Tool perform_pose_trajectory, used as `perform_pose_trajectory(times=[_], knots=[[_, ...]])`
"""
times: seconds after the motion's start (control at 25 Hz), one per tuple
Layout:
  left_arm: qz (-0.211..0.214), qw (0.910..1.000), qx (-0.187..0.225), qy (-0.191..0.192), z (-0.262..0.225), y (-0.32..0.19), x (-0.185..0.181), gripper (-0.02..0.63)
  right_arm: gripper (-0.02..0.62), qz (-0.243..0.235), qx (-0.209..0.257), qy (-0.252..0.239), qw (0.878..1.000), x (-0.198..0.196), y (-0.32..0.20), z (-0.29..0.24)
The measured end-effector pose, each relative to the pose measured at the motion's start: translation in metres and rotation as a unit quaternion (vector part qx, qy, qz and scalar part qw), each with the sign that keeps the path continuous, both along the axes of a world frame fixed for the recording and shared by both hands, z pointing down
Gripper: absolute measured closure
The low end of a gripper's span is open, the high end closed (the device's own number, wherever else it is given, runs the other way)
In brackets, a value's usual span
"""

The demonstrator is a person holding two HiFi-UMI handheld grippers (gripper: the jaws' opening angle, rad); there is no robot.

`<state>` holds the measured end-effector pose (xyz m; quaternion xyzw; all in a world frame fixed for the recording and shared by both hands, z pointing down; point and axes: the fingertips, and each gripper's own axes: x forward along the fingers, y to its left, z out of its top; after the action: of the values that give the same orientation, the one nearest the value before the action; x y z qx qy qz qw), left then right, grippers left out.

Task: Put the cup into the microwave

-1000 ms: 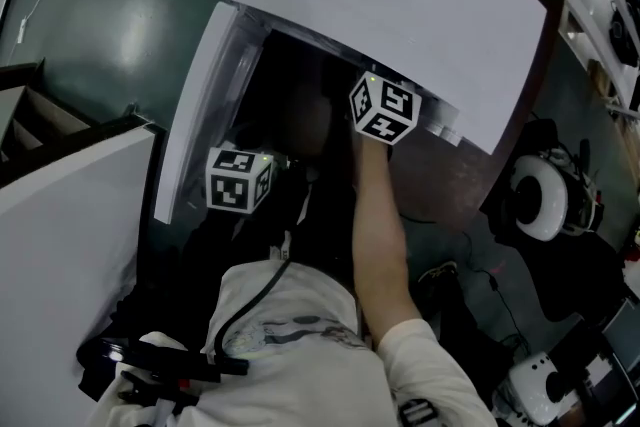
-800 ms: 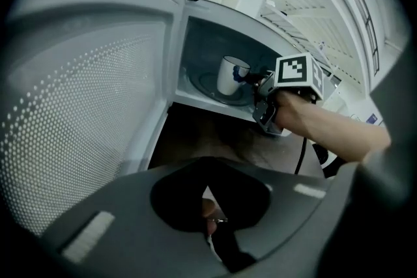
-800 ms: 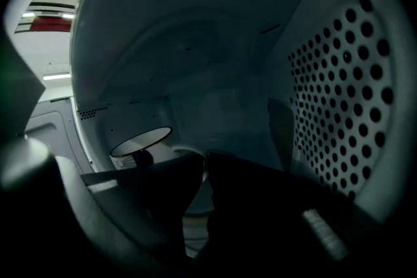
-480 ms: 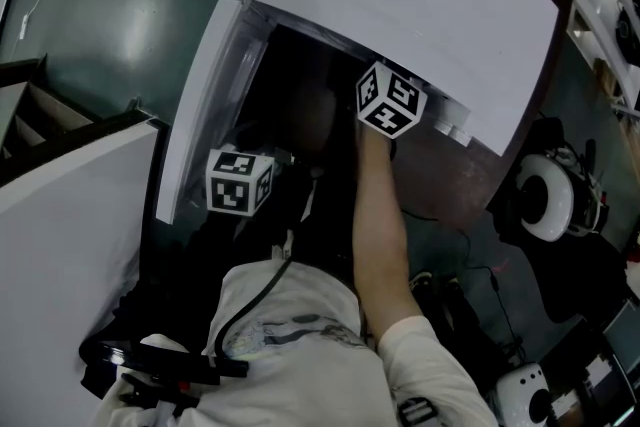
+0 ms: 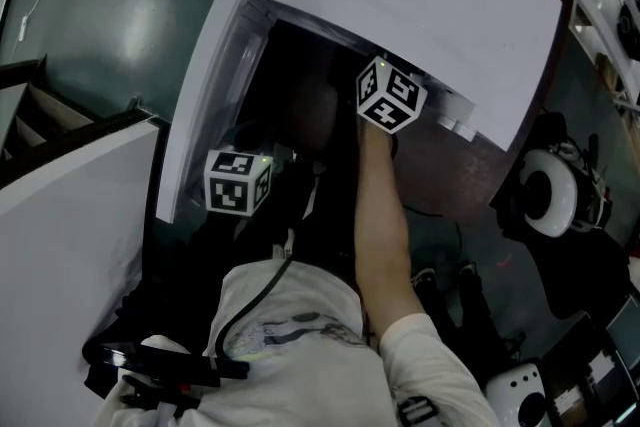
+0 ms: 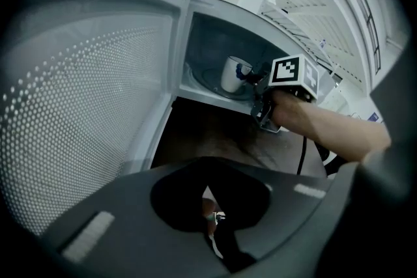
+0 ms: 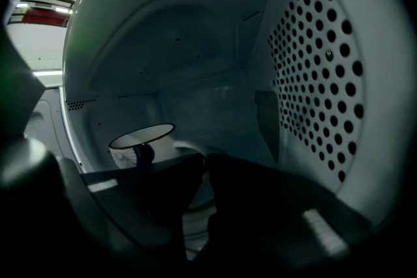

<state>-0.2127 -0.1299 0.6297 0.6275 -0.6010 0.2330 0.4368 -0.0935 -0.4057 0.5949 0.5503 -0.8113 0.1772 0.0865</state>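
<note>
Cup (image 7: 140, 141) sits inside microwave (image 7: 195, 55) beside right hand-held gripper (image 7: 203, 165), empty jaws just been opening; left hand-held gripper (image 6: 212, 215) clenched.

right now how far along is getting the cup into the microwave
Done: door open, cup standing upright inside the microwave. In hand: right hand-held gripper beside the cup, its jaws have just been opening, nothing between them. Remaining: draw it out; door not yet shut.
</note>
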Motion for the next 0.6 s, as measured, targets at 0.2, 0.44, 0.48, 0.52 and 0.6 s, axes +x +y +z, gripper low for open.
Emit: perform_pose_trajectory(times=[0.2,0.44,0.48,0.52,0.6], knots=[[0.001,1.0,0.006,0.002,-0.001,-0.002,0.003,0.606,0.514,-0.026,-0.011,0.01,1.0,-0.004,0.007,0.005],[0.01,0.9996,0.023,0.013,-0.008,-0.007,0.015,0.606,0.495,-0.052,-0.025,0.029,0.998,-0.005,0.038,0.01],[0.012,0.9995,0.026,0.015,-0.01,-0.007,0.018,0.606,0.495,-0.054,-0.027,0.031,0.998,-0.004,0.044,0.01],[0.014,0.9994,0.029,0.017,-0.013,-0.006,0.019,0.606,0.495,-0.057,-0.031,0.033,0.997,-0.002,0.052,0.009],[0.017,0.9991,0.034,0.02,-0.019,-0.004,0.021,0.606,0.497,-0.069,-0.036,0.039,0.996,-0.001,0.069,0.006]])
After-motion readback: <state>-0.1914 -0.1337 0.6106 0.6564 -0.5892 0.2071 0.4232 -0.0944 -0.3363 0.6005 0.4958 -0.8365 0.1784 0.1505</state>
